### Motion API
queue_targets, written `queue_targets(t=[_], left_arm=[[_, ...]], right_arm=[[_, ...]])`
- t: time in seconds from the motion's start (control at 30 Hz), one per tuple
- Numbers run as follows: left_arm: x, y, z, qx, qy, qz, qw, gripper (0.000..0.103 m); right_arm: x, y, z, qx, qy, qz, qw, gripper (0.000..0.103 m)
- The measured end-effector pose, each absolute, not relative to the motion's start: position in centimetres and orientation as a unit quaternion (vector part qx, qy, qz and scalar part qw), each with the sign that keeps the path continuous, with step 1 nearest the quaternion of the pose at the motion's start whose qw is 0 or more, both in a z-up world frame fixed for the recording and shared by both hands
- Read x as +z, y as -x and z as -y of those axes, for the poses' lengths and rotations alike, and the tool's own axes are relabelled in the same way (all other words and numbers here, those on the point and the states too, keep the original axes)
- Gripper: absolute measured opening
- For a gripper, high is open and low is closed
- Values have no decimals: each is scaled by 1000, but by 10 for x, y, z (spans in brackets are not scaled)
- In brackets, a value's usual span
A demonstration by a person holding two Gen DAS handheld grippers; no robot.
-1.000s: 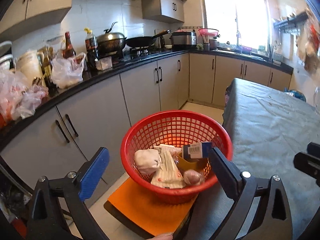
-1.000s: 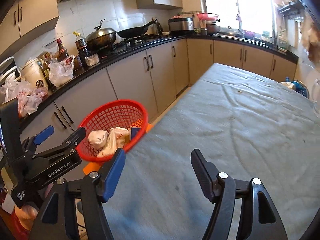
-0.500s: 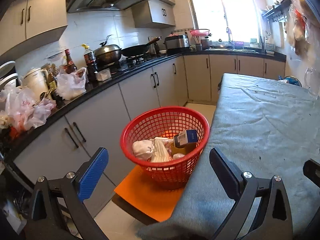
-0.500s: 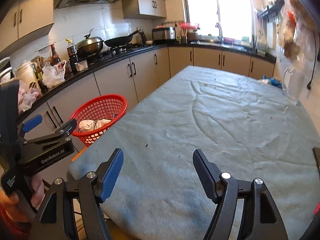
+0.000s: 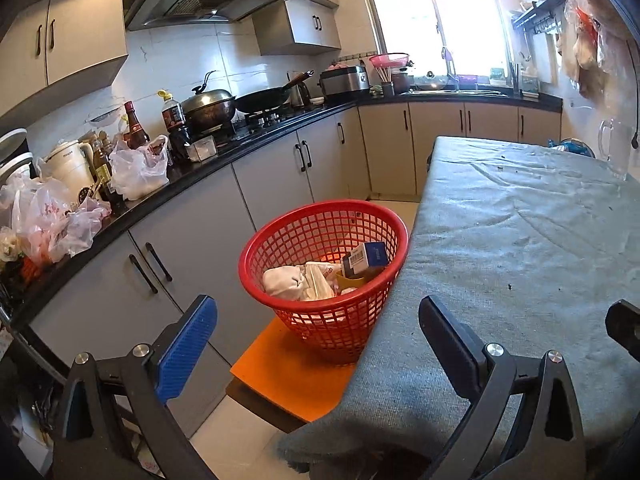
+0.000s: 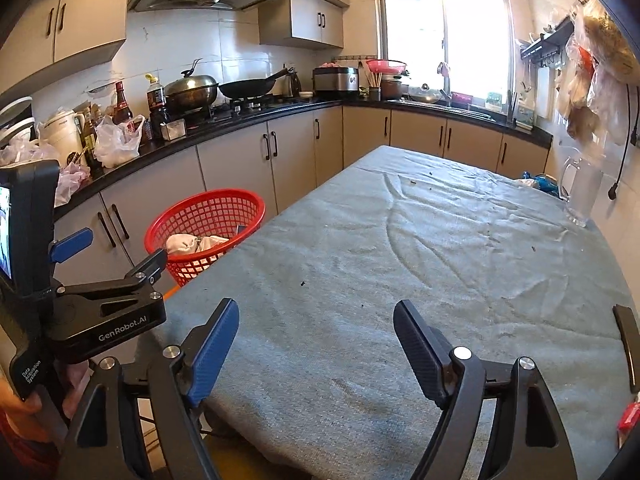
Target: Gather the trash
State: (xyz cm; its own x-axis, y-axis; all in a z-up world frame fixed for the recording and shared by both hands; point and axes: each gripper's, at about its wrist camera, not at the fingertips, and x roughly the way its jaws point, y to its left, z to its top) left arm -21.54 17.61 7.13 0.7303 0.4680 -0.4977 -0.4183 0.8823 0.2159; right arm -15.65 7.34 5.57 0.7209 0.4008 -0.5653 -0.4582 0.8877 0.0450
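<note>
A red mesh basket [image 5: 320, 320] stands on an orange stool [image 5: 280, 376] beside the table's left edge; it also shows in the right wrist view [image 6: 200, 216]. It holds crumpled white wrappers [image 5: 298, 282], a blue and white box [image 5: 366, 256] and a yellow cup. My left gripper [image 5: 316, 340] is open and empty, back from the basket. My right gripper [image 6: 316, 344] is open and empty above the near end of the grey-blue tablecloth [image 6: 400, 260]. The left gripper's body [image 6: 80, 304] shows at the left of the right wrist view.
Small dark crumbs [image 6: 303, 282] dot the cloth. A glass jug [image 6: 580, 188] and a blue wrapper [image 6: 538, 182] sit at the far right of the table. A dark object [image 6: 628, 344] lies at the right edge. Counter with bags and bottles [image 5: 136, 168] runs along the left.
Both grippers have pulled back and risen away from the basket and table, so the basket looks smaller and farther. Both stay open and empty.
</note>
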Motion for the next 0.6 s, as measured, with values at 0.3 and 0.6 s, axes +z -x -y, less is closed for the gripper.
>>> queue_targets(t=[0.3,0.6], left_arm=[[70,218,-182,238,-38,-279,930,101],[69,220,-184,235,-33,-276,932,101]], right_arm=[[54,158,-80,233,55,-298,924,85],[52,157,-86,233,61,-304,922,85]])
